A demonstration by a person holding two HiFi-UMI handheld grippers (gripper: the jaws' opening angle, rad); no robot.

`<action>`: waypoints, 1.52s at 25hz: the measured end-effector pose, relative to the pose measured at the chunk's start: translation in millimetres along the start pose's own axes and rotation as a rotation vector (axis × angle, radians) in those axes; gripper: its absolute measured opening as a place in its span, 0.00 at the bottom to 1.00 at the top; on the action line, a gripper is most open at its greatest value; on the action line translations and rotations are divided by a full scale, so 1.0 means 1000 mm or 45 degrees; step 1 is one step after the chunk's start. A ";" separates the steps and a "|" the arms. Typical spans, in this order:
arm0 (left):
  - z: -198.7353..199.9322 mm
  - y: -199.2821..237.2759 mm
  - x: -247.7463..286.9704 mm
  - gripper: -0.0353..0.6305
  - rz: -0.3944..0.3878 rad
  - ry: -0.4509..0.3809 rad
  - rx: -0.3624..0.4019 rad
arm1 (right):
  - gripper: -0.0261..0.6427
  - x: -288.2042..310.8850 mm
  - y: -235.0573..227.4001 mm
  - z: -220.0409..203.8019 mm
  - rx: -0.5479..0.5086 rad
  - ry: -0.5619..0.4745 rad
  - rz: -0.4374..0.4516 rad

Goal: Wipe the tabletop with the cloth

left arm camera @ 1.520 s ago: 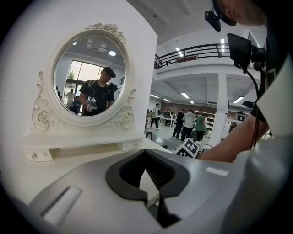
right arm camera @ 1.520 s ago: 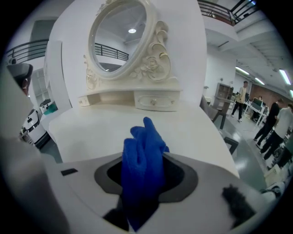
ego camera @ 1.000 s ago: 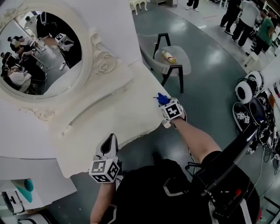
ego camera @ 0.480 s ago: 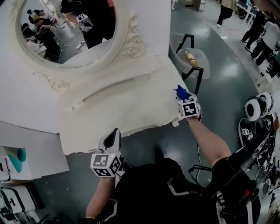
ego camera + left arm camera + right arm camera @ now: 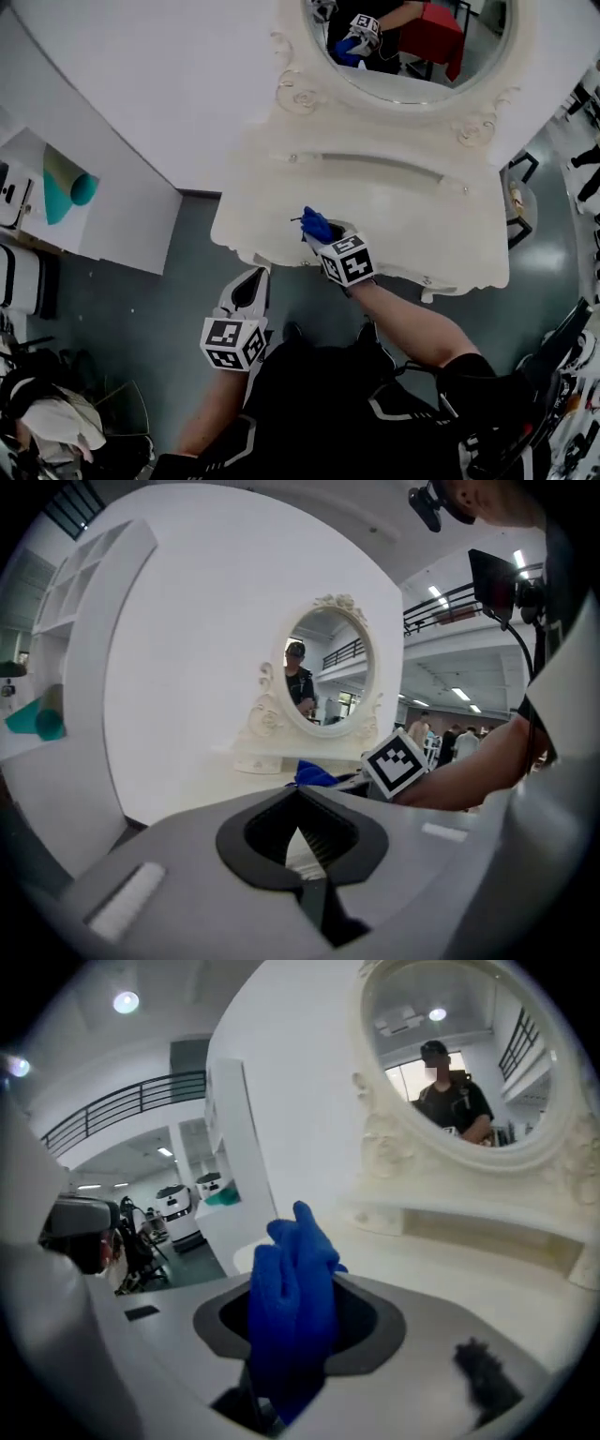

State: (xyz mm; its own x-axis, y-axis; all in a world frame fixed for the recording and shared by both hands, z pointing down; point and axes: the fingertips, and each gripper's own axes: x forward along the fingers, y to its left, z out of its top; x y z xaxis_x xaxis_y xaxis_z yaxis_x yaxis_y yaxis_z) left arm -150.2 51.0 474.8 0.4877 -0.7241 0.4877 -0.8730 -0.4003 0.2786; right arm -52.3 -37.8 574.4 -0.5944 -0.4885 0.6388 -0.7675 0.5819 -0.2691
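Note:
A cream-white dressing table (image 5: 403,211) with an oval mirror (image 5: 412,47) fills the upper head view. My right gripper (image 5: 322,236) hovers at the tabletop's front left part, shut on a bunched blue cloth (image 5: 316,225). In the right gripper view the cloth (image 5: 291,1307) stands up between the jaws of the right gripper (image 5: 281,1358), with the tabletop (image 5: 441,1269) beyond. My left gripper (image 5: 251,278) is over the floor just in front of the table's front edge, jaws together with nothing in them. From the left gripper (image 5: 302,803), the cloth (image 5: 317,773) shows ahead.
A white shelf unit (image 5: 37,225) holding a teal cone (image 5: 67,185) stands left of the table. A chair (image 5: 520,202) sits at the table's right end. Grey floor (image 5: 178,272) lies under my left gripper. Carved trim (image 5: 300,94) rises behind the tabletop.
The right gripper has carried the blue cloth from the table's right end to its front left part. The head view swung round. The left gripper stayed low in front of the table.

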 end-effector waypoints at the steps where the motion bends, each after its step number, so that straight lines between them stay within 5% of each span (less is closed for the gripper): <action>1: -0.003 0.024 -0.016 0.06 0.041 -0.004 -0.007 | 0.28 0.029 0.030 0.005 -0.014 0.013 0.047; 7: -0.027 0.137 -0.110 0.06 0.268 -0.003 -0.093 | 0.28 0.176 0.150 0.015 -0.037 0.132 0.108; 14: -0.043 0.189 -0.151 0.06 0.365 0.009 -0.159 | 0.28 0.230 0.161 -0.005 -0.148 0.253 -0.008; 25: -0.021 0.134 -0.096 0.06 0.148 -0.001 -0.069 | 0.28 0.176 0.114 -0.035 -0.138 0.304 -0.093; 38: -0.009 0.064 -0.053 0.06 0.032 0.000 -0.006 | 0.28 0.093 0.040 -0.069 -0.047 0.286 -0.215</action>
State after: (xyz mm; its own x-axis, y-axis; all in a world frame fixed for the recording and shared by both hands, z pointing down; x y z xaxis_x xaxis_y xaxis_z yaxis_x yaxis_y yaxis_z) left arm -232.0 68.9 474.6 0.4658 -0.7339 0.4943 -0.8848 -0.3797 0.2700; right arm -121.9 -14.7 672.8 -0.3873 -0.4269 0.8172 -0.8397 0.5293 -0.1214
